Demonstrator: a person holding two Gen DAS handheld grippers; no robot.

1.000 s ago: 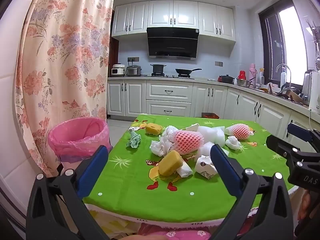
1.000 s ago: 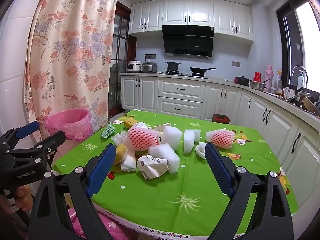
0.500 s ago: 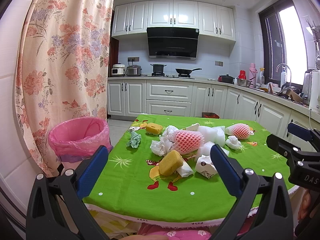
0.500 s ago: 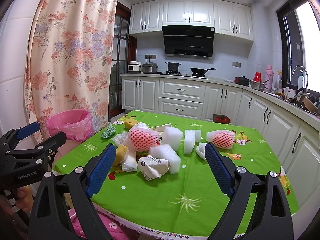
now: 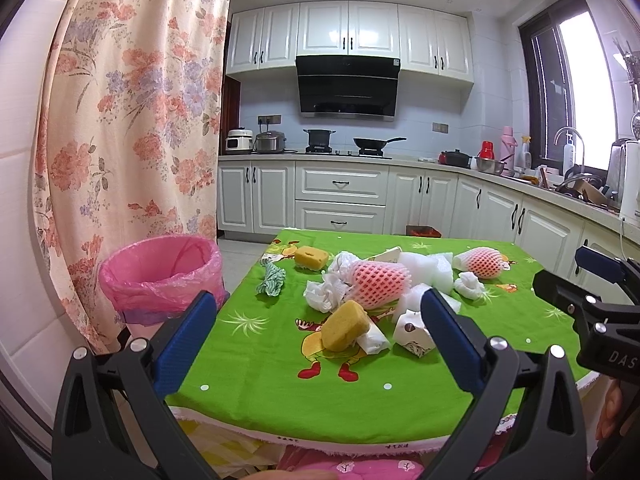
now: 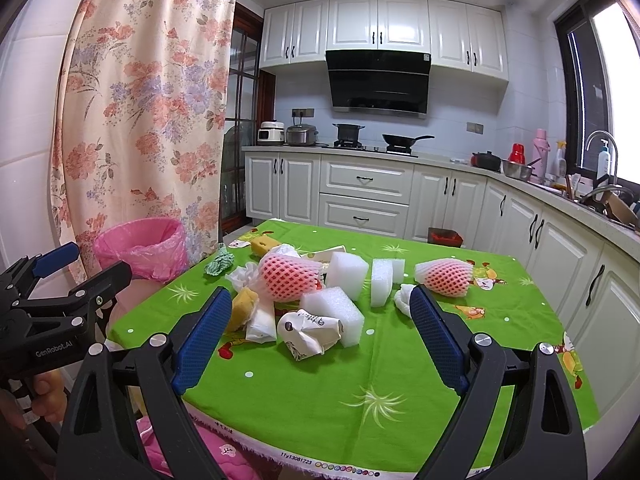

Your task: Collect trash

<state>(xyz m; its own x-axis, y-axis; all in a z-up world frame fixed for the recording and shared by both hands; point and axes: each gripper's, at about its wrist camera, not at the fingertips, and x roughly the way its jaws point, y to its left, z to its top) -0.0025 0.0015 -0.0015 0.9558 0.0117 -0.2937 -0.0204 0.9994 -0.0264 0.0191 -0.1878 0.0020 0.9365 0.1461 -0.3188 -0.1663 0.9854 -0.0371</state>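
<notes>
Trash lies heaped on the green tablecloth [image 5: 256, 364]: a yellow sponge [image 5: 345, 325], crumpled tissue [image 5: 326, 295], a pink foam fruit net [image 5: 380, 282], white foam blocks [image 6: 334, 308] and a crushed paper cup [image 6: 308, 330]. A second net [image 6: 444, 276], a second sponge [image 5: 311, 257] and a green rag [image 5: 271, 283] lie apart. A bin with a pink bag [image 5: 160, 274] stands left of the table. My left gripper [image 5: 318, 316] is open, short of the near table edge. My right gripper [image 6: 320, 310] is open too, back from the pile.
A floral curtain [image 5: 128, 120] hangs on the left behind the bin. White kitchen cabinets [image 5: 340, 200] and a counter with pots line the back and right walls. A small red bin [image 6: 445, 237] sits on the floor beyond the table. A hand [image 6: 48, 394] holds the left gripper.
</notes>
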